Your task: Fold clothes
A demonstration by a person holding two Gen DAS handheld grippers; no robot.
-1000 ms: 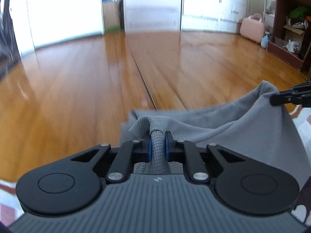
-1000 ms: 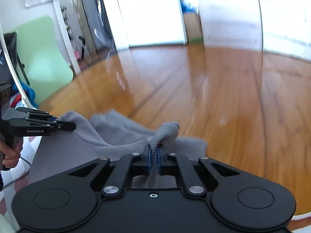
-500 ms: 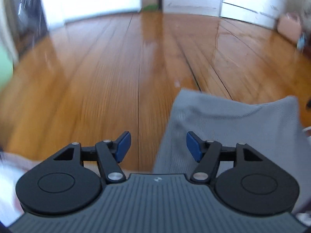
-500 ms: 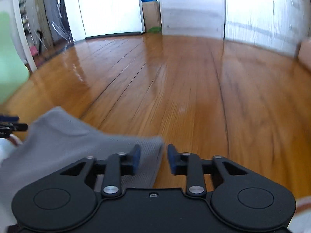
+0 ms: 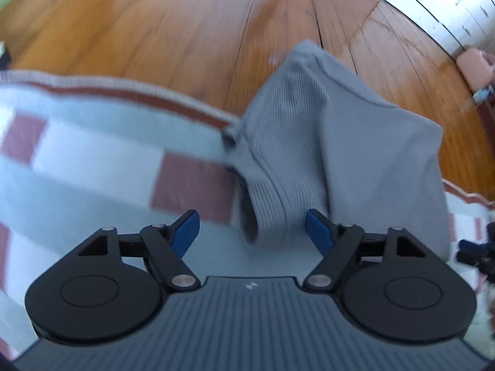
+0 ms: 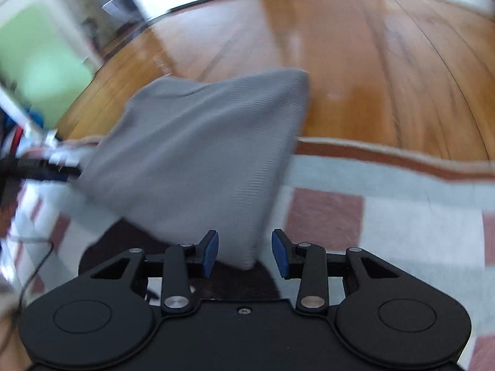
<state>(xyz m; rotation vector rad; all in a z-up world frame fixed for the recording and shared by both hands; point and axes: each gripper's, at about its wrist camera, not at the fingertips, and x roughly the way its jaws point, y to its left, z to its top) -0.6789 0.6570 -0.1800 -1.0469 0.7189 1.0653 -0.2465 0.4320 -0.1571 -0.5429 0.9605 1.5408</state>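
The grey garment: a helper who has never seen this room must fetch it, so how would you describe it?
Find the checked rug of pale blue, white and dull red squares on the wooden floor. The grey garment lies over the rug's far edge, partly on the bare boards. It is the only plain, finely ribbed cloth there, with no pattern.

- We see the grey garment (image 6: 198,154) smeared by motion blur, its near edge undefined.
- We cannot identify the pink object (image 5: 473,65), cut off at the far right edge.
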